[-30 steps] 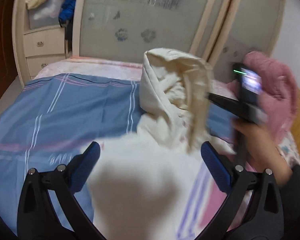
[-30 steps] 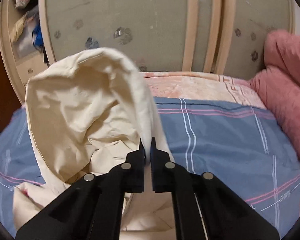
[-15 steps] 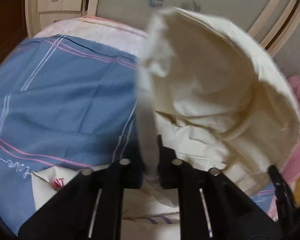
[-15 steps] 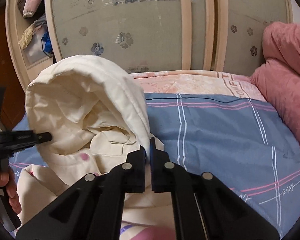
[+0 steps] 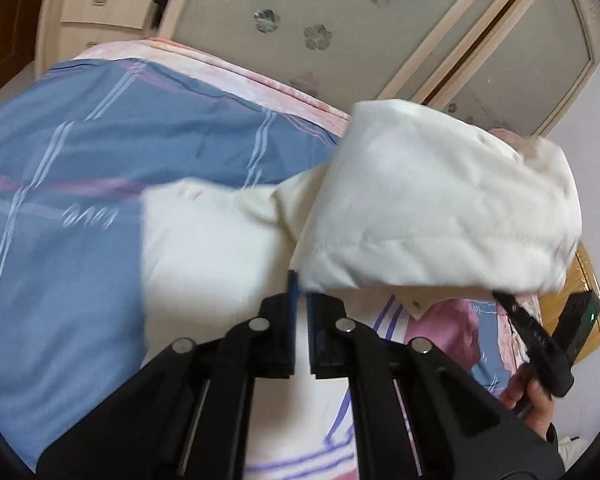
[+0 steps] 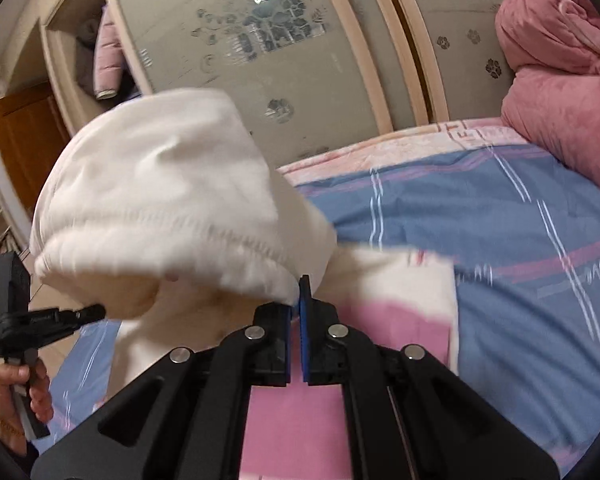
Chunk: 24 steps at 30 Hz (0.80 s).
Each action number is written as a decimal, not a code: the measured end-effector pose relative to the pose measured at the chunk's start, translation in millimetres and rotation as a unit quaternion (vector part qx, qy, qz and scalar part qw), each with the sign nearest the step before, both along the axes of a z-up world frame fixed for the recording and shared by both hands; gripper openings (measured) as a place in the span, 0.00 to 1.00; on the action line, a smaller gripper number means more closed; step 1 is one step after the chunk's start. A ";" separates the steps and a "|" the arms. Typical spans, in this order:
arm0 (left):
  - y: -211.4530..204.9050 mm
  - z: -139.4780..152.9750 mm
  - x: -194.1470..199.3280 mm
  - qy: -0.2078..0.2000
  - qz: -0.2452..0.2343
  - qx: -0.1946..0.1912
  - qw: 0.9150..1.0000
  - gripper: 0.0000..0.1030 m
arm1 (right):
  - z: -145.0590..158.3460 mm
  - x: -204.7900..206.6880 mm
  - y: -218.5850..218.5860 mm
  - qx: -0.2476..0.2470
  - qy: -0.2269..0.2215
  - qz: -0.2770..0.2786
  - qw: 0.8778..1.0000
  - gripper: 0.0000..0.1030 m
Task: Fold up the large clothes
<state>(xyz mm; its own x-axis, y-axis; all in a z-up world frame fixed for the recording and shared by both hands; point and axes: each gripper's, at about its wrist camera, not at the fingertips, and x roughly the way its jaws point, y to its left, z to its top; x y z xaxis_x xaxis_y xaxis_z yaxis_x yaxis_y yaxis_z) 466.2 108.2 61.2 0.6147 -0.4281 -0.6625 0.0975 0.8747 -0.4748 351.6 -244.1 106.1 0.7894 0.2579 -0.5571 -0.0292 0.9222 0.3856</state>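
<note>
A large cream garment [image 5: 431,208] with pink and purple print is lifted over the bed. My left gripper [image 5: 300,284] is shut on one corner of its raised edge. My right gripper [image 6: 296,292] is shut on the other corner of that edge [image 6: 164,200]. The edge hangs stretched between the two grippers. The rest of the garment [image 5: 204,248] lies spread on the blue sheet below. The right gripper also shows in the left wrist view [image 5: 503,296], and the left gripper in the right wrist view [image 6: 96,312].
The bed has a blue plaid sheet [image 5: 80,160] over a pink mattress pad [image 6: 379,148]. A pink quilt [image 6: 563,76] is heaped at the right end. Wardrobe sliding doors [image 6: 260,40] stand behind the bed. A drawer unit [image 5: 96,4] stands at the far left.
My left gripper went from open to shut on the garment's edge. Both grippers then moved apart and up, stretching the edge between them and spreading the cloth below.
</note>
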 end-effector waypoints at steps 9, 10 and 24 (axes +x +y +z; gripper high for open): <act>40.5 -74.4 -99.9 0.050 0.050 -0.070 0.995 0.03 | -61.8 -82.8 -2.3 0.024 0.039 -0.018 0.999 0.00; 42.8 -85.4 -105.3 0.062 0.058 -0.072 0.994 0.03 | -69.5 -87.3 -2.5 0.022 0.050 -0.020 0.998 0.00; 7.9 -11.1 -231.8 -0.172 0.116 0.008 0.978 0.98 | 56.8 -46.5 46.5 -0.005 -0.026 -0.024 0.999 0.86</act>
<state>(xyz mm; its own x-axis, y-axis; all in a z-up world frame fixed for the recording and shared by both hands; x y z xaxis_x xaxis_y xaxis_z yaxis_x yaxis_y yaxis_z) 234.3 116.1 50.1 0.8822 -0.2415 -0.4042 0.0469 0.8992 -0.4350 305.1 -197.6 163.0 0.8281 0.2142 -0.5180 -0.0047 0.9267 0.3757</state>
